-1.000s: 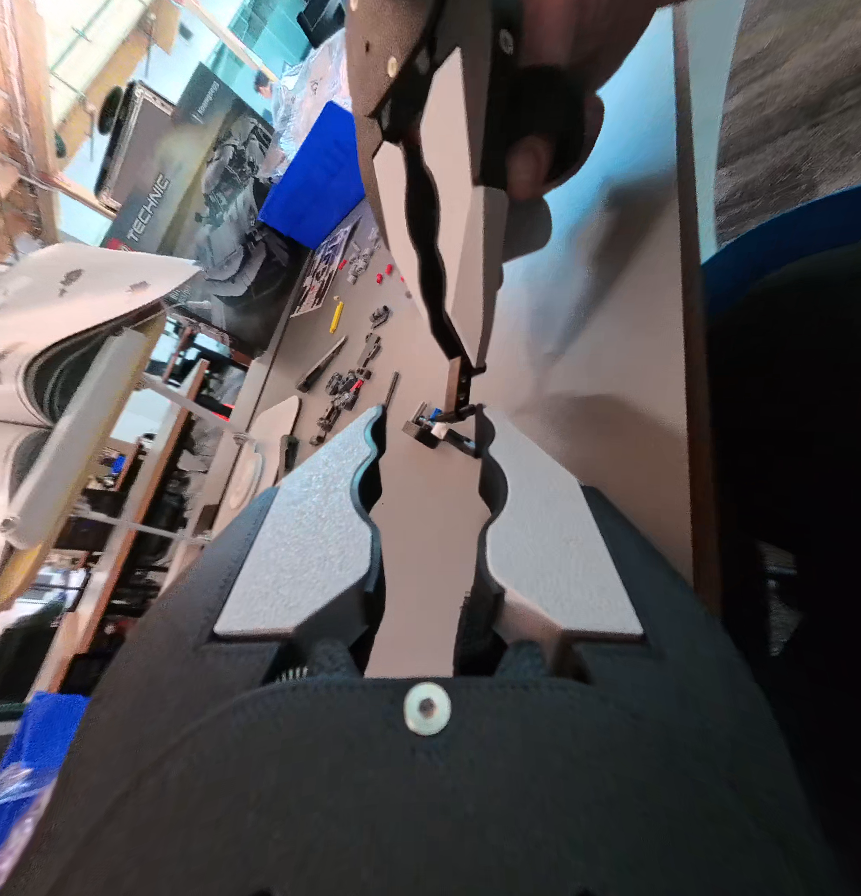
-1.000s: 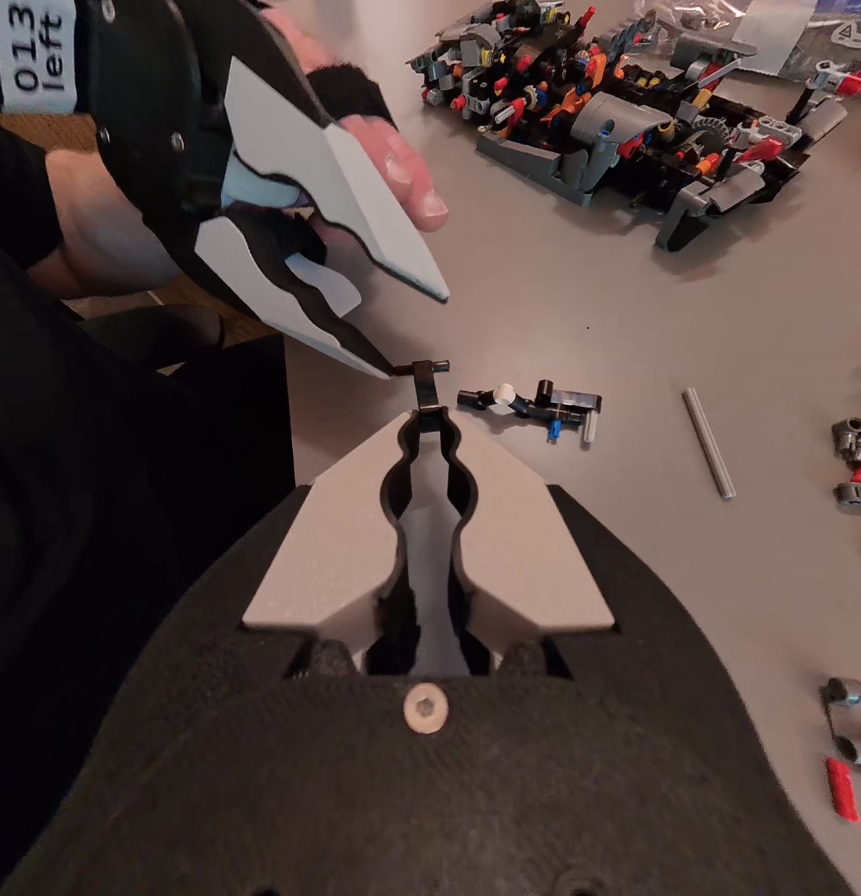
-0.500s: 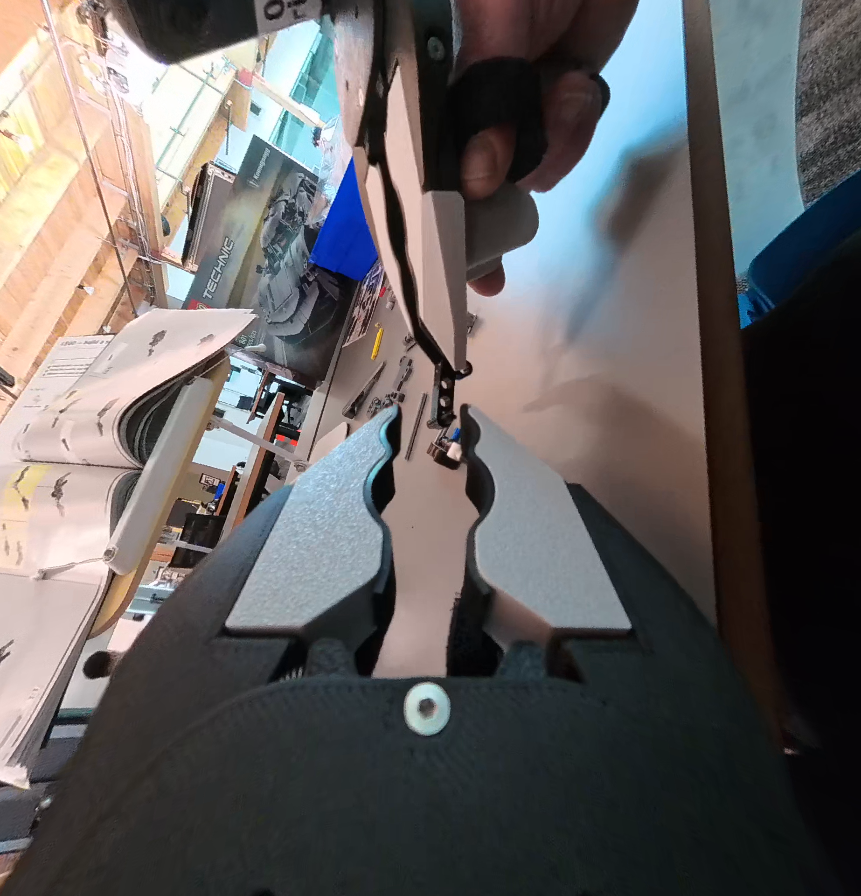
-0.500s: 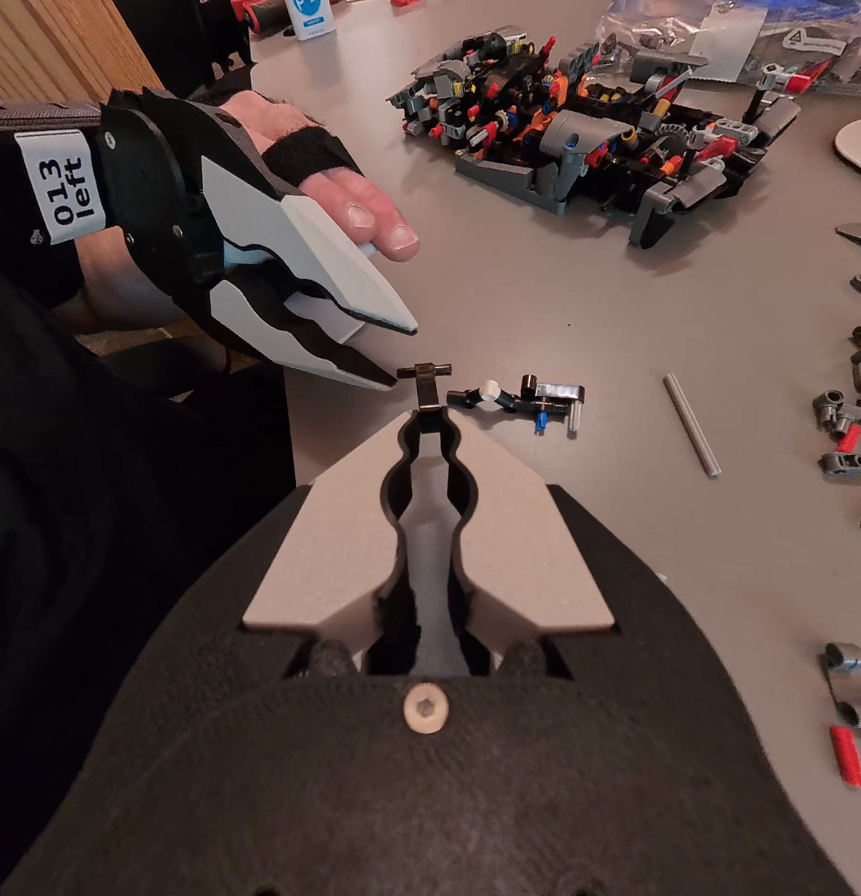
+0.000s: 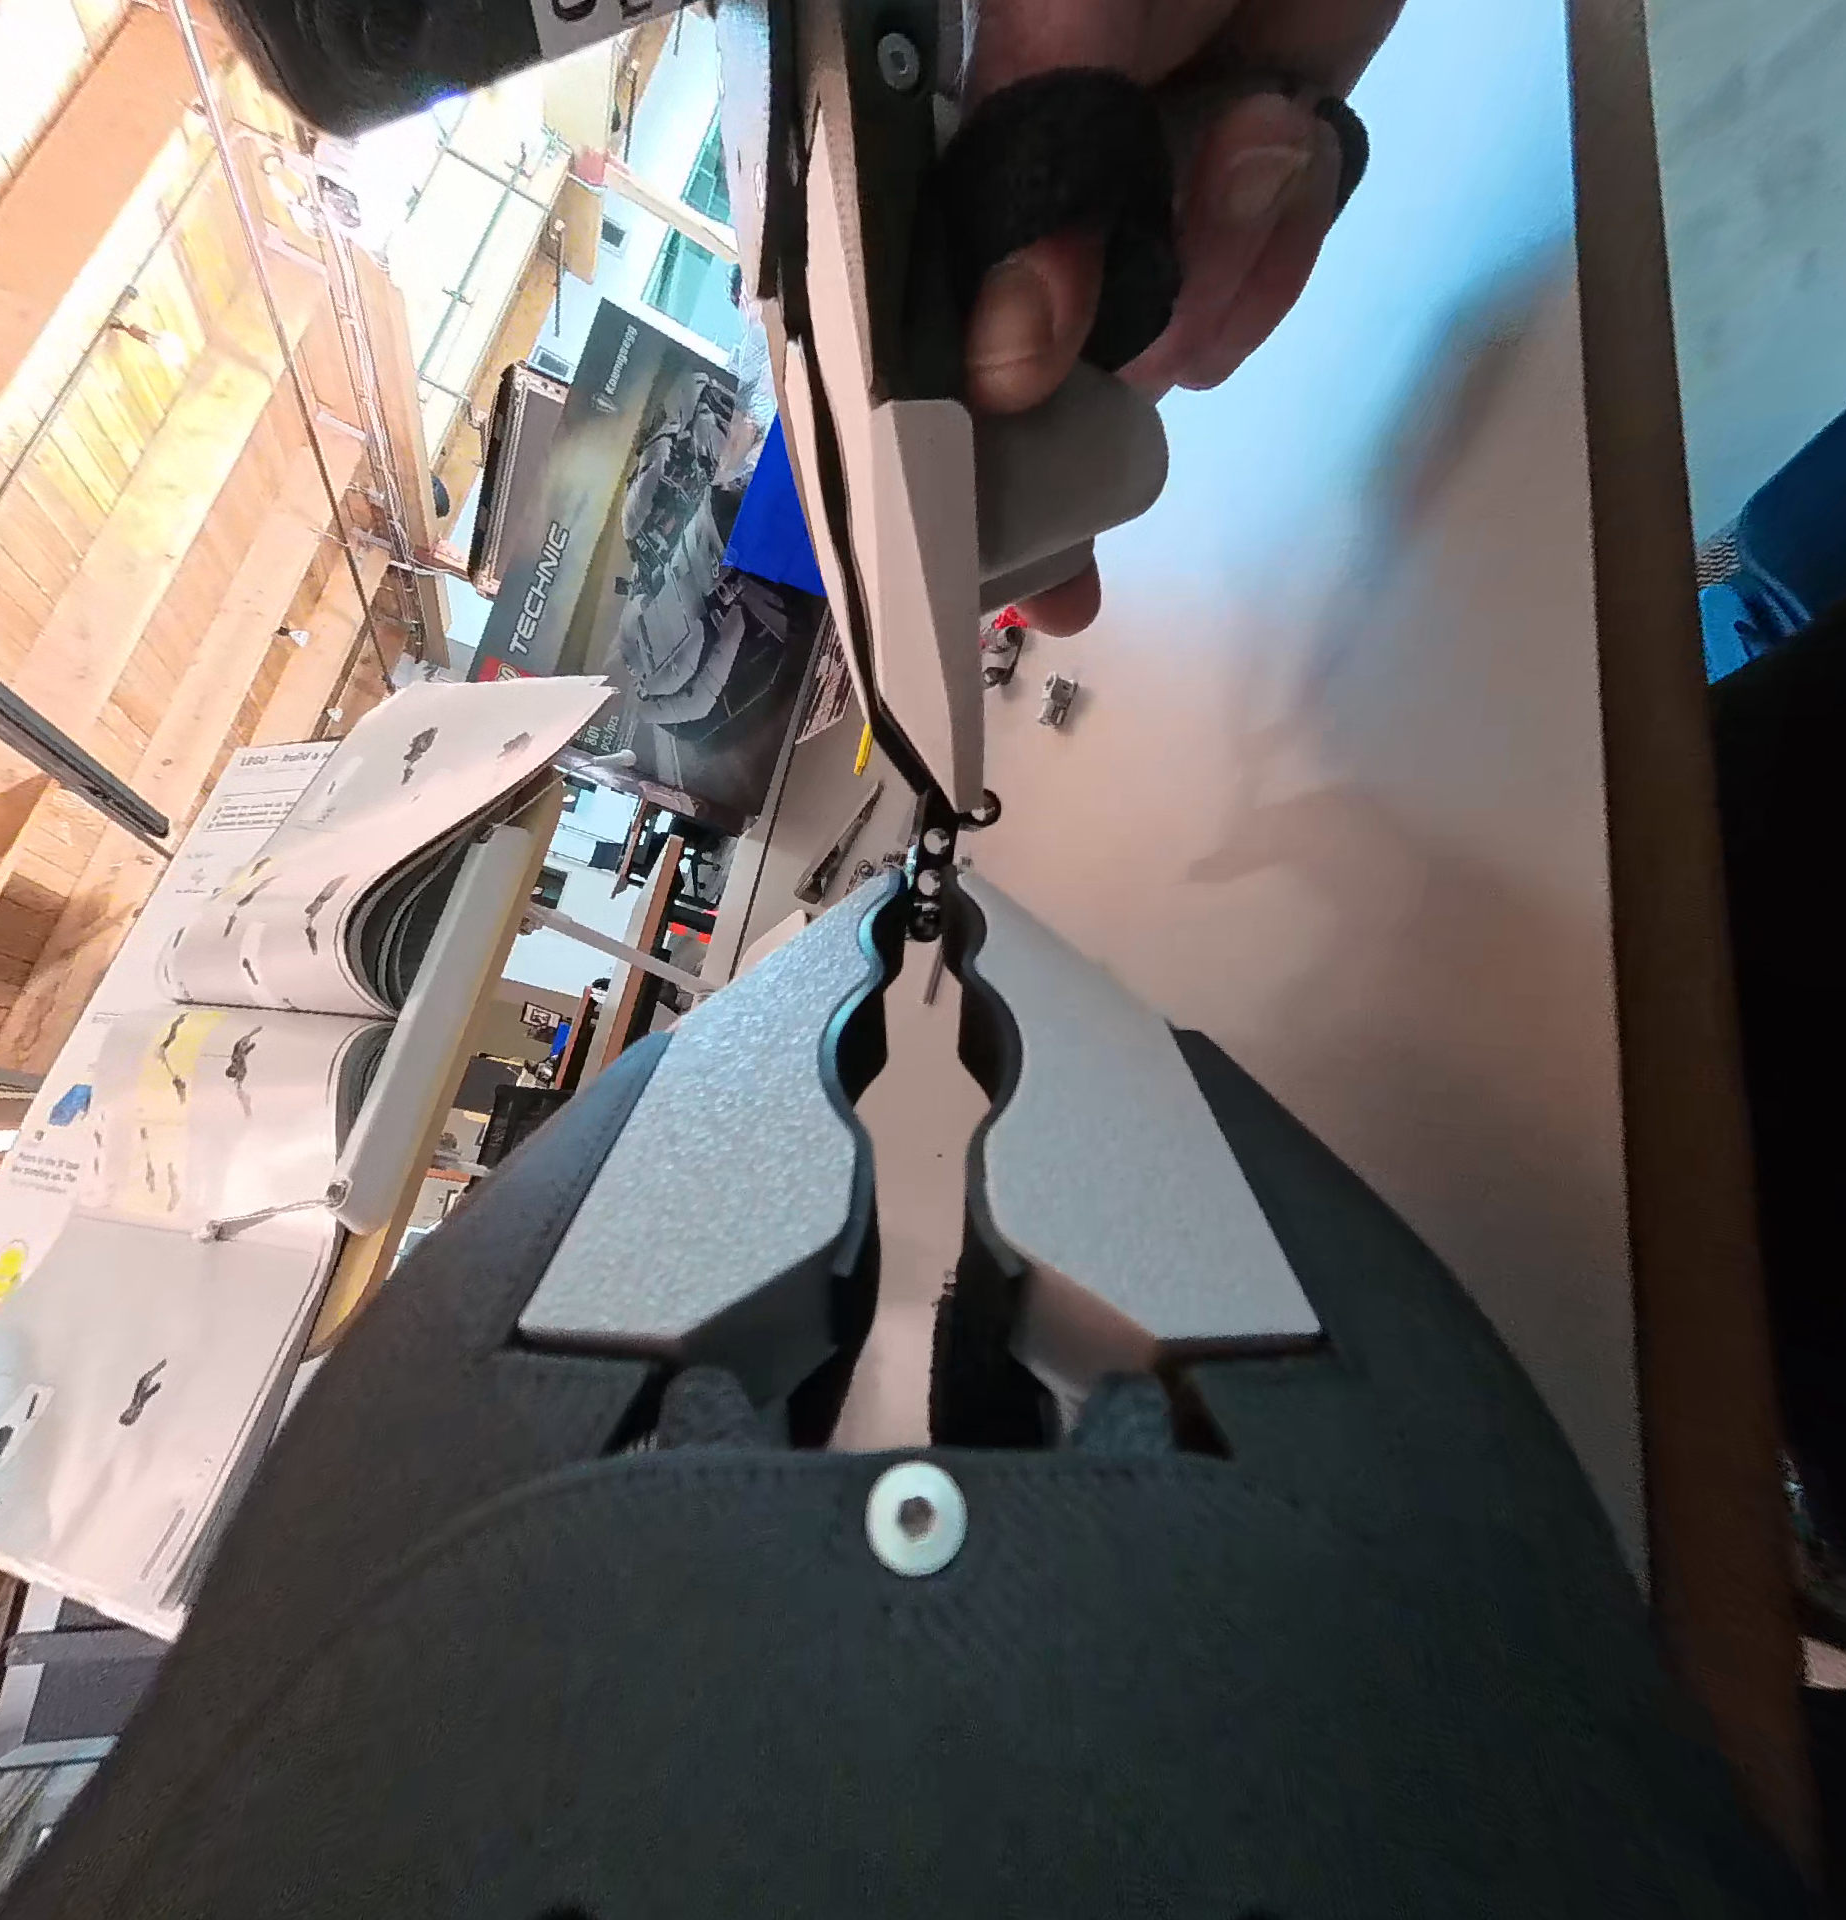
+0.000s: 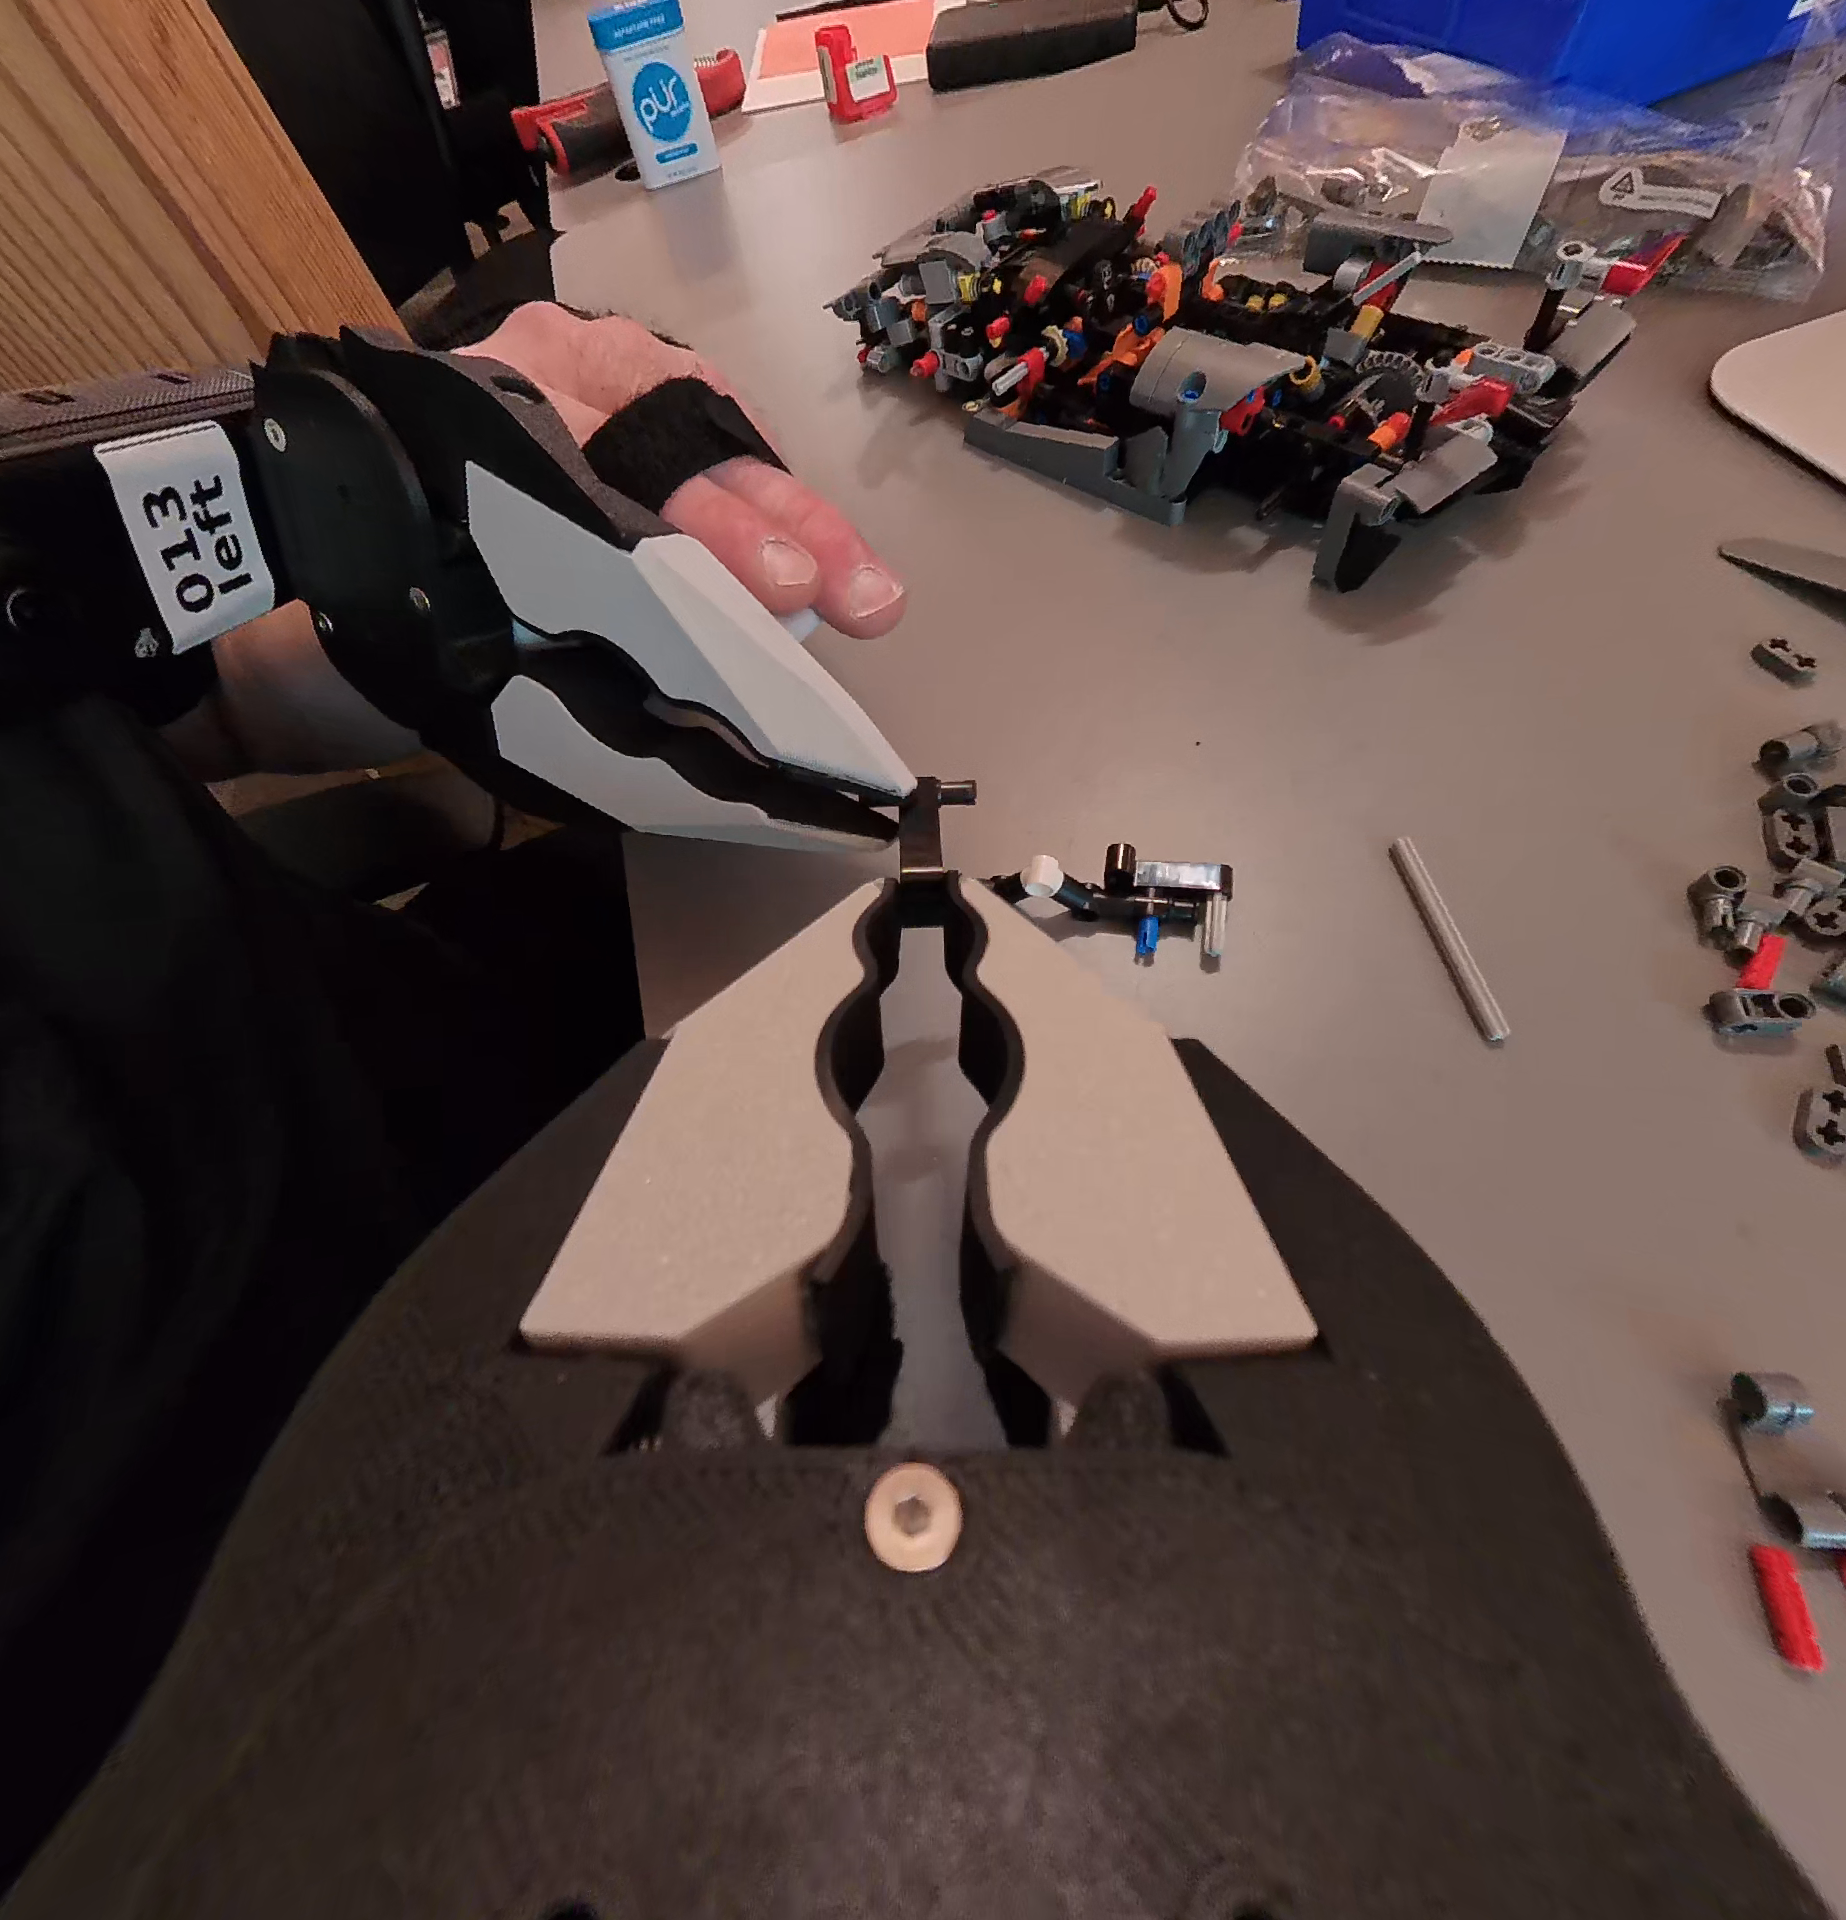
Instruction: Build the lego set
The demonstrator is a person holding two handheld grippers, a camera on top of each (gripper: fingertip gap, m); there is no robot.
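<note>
since the earlier frame we note the left gripper [image 6: 891, 808] has clenched on the black beam's [image 6: 924, 836] pin; right gripper [image 6: 921, 894] grips the beam above the tabletop [image 6: 1262, 727].

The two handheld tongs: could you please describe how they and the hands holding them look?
Both tongs, left and right, have pale grey wedge-shaped fingers with wavy black inner edges on black textured bodies. The left one bears a white printed label; a black strap wraps the fingers of the hand.
</note>
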